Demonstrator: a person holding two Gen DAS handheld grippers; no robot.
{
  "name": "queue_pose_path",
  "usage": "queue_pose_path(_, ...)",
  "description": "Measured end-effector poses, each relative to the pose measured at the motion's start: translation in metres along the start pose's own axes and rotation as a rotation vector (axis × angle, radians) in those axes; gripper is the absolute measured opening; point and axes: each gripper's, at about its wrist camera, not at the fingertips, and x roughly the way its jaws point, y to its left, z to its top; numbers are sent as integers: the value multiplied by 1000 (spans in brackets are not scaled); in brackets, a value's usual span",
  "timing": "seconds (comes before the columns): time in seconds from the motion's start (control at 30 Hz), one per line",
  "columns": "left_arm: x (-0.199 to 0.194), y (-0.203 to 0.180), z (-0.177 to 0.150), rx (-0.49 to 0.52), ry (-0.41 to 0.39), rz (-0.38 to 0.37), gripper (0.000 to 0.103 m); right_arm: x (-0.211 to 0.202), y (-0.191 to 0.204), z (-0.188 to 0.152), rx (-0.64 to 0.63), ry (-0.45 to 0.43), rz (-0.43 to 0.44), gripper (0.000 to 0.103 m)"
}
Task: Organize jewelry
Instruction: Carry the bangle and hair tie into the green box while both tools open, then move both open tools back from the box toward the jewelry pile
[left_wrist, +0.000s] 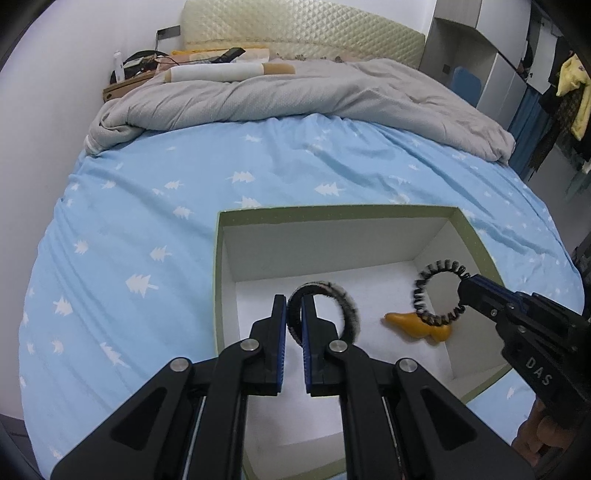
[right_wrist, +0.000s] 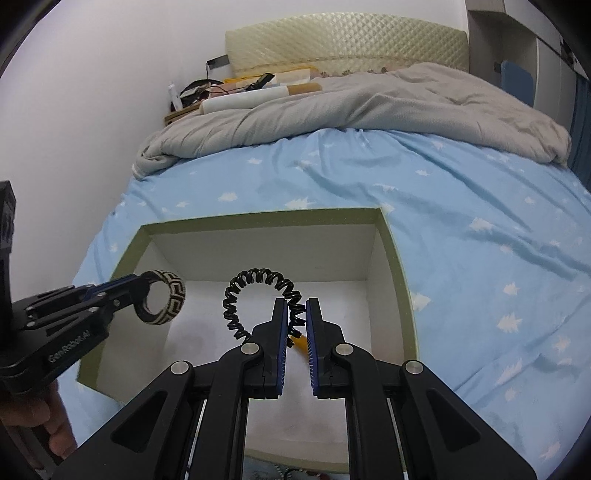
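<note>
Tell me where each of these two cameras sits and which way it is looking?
Left wrist: rides the left gripper, looking along its jaws into the open green-rimmed cardboard box; the jaws pinch a black-and-white patterned bangle.
Right wrist: rides the right gripper, facing the same box; its jaws hold a black coiled hair tie; a hand shows at lower left.
Shared: box, both rings, each other's gripper, blue tree-print bedsheet.

Glossy plastic coil tie (right_wrist: 258, 295), woven cloth bangle (right_wrist: 166, 299), matt cardboard box (right_wrist: 266, 218).
</note>
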Motion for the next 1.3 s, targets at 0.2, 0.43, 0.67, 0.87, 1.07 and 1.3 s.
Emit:
queue_pose_path(0.2,-31,1,4,-18,-58,-1,46,-30,0,5,5,-51,18,25)
queue_pose_path(0.43,-88,-7,3,-2,-142,3,46,-92,3,6,1,-144,28,25)
queue_pose_path(0.67,-144,-18,-10,16,-214,2,46,-150,15,-1,-15,-217,44,25)
queue_pose_path(0.87,-184,-26,-26,17,-261,8,46,-189,24,-15,-28,-263,63,25)
queue_pose_path(1.07,-207,-30,-48,15,-281,11,46,-215,27,-36,-41,-293,73,25)
queue_pose_path(1.3,-222,-39,-76,24,-300,35,46,-224,17,-72,-41,-305,105,25)
